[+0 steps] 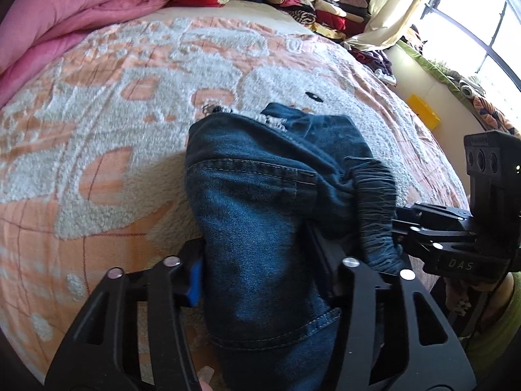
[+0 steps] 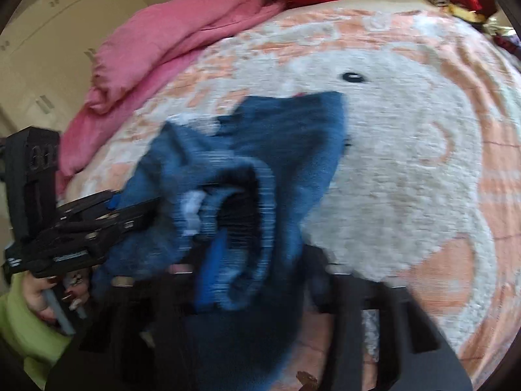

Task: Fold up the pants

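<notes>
Dark blue jeans [image 1: 260,195] lie bunched on a peach-and-white fleece blanket [image 1: 114,114] on the bed. My left gripper [image 1: 260,273] is shut on a thick fold of the jeans between its fingers [image 1: 192,277]. My right gripper [image 1: 400,228] comes in from the right and clamps the black elastic waistband [image 1: 374,202]. In the blurred right wrist view the jeans [image 2: 260,169] hang bunched in my right gripper [image 2: 254,280], and the left gripper [image 2: 130,215] grips them from the left.
A pink quilt [image 1: 65,16] lies along the far left of the bed. Stacks of folded clothes [image 1: 309,0] sit at the far side. A window [image 1: 482,26] and a yellow box [image 1: 423,110] are on the right. Cupboards [image 2: 49,32] stand behind.
</notes>
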`<state>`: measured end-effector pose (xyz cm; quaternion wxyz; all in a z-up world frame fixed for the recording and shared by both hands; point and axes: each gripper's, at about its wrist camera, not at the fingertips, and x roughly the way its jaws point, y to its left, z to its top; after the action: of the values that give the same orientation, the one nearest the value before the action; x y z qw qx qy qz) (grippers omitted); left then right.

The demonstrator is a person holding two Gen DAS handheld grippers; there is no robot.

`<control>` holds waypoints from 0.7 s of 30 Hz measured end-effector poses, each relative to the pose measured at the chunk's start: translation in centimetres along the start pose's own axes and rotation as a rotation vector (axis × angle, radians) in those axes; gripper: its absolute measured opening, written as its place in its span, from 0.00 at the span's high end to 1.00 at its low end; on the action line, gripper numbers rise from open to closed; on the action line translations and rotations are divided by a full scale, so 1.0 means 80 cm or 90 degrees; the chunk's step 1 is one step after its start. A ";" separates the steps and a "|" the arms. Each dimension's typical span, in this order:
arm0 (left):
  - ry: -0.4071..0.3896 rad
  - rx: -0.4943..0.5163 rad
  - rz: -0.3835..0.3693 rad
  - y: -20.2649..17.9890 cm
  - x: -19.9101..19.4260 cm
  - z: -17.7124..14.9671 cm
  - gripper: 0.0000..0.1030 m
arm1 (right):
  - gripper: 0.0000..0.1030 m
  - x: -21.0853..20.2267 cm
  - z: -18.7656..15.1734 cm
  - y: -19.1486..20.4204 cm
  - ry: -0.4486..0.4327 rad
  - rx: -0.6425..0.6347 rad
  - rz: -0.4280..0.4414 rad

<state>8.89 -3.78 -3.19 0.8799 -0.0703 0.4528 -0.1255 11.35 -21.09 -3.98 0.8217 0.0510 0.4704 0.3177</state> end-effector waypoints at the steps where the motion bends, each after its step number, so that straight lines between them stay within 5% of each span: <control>1: -0.004 0.005 0.002 -0.003 -0.002 0.001 0.63 | 0.73 -0.003 0.002 0.007 -0.006 -0.019 -0.013; 21: -0.068 -0.013 0.004 0.000 -0.027 0.057 0.71 | 0.75 -0.013 0.068 0.034 -0.064 -0.076 -0.020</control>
<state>11.37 -3.15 1.16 0.9023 -0.0843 0.4069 -0.1147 14.05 -18.33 0.86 0.8507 0.0102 0.4096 0.3292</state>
